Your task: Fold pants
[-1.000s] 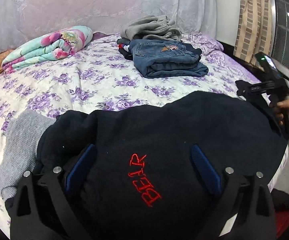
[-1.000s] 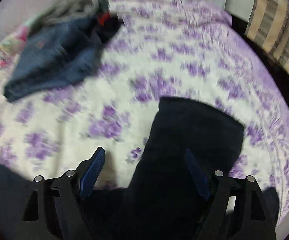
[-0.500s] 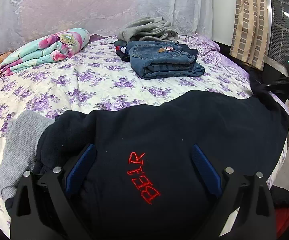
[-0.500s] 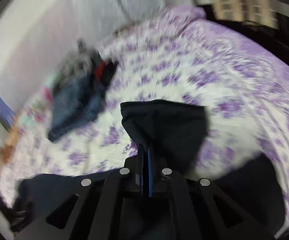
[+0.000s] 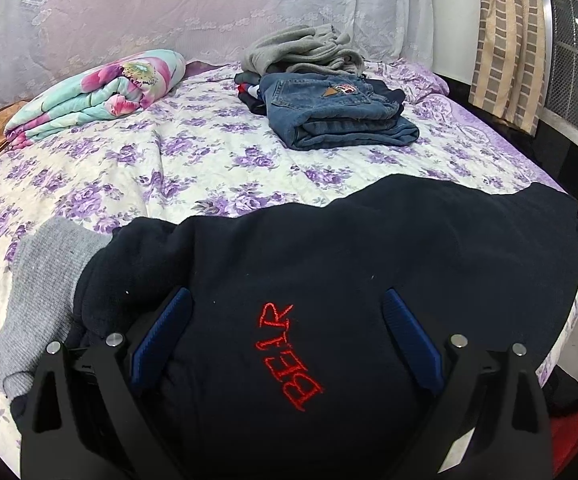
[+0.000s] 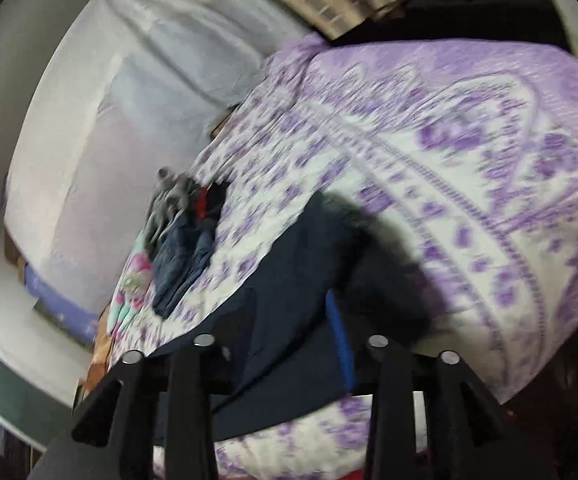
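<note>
Left gripper (image 5: 285, 340) at lower centre, jaws wide, hanging over black pants (image 5: 369, 264) spread on bed (image 5: 169, 160). Right gripper (image 6: 289, 320) part open, jaws opening, dark pants cloth between them; grip unclear through blur

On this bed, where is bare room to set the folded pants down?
Bare bedspread lies between the floral quilt, the jeans stack and the dark pants. The far right corner beyond the jeans is crowded with grey clothes.
</note>
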Action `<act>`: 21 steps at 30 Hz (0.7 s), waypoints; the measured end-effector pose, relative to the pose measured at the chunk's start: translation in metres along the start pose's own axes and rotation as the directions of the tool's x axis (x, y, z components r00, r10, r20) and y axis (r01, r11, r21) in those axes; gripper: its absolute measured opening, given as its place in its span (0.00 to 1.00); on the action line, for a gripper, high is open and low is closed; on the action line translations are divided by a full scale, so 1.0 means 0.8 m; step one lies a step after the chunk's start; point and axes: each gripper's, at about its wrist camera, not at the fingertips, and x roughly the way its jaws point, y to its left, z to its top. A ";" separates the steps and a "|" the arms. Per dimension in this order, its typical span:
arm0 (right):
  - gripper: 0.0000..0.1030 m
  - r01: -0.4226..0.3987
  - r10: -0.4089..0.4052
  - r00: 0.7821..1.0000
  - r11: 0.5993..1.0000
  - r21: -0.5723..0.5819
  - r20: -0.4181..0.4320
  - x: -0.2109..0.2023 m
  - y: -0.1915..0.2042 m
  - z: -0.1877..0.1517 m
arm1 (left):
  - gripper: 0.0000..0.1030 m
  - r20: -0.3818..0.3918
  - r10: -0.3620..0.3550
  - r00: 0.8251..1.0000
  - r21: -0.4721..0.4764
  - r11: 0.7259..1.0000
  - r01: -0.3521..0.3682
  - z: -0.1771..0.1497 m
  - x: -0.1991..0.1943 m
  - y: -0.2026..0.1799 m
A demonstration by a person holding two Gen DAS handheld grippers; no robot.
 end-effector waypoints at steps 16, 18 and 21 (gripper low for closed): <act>0.04 -0.068 0.067 0.998 0.995 -0.069 -0.021 0.011 0.028 0.002 | 0.87 0.019 -0.036 0.999 -0.063 0.997 0.037 0.006 -0.006 0.017; 0.04 -0.058 0.058 0.998 0.994 -0.095 -0.011 -0.015 0.027 -0.006 | 0.87 0.012 -0.044 0.999 -0.050 0.998 0.044 0.006 -0.006 0.017; 0.05 0.040 -0.048 0.995 0.995 -0.096 -0.087 0.002 -0.004 -0.023 | 0.87 0.003 -0.044 0.999 -0.030 0.999 0.044 0.005 -0.004 0.013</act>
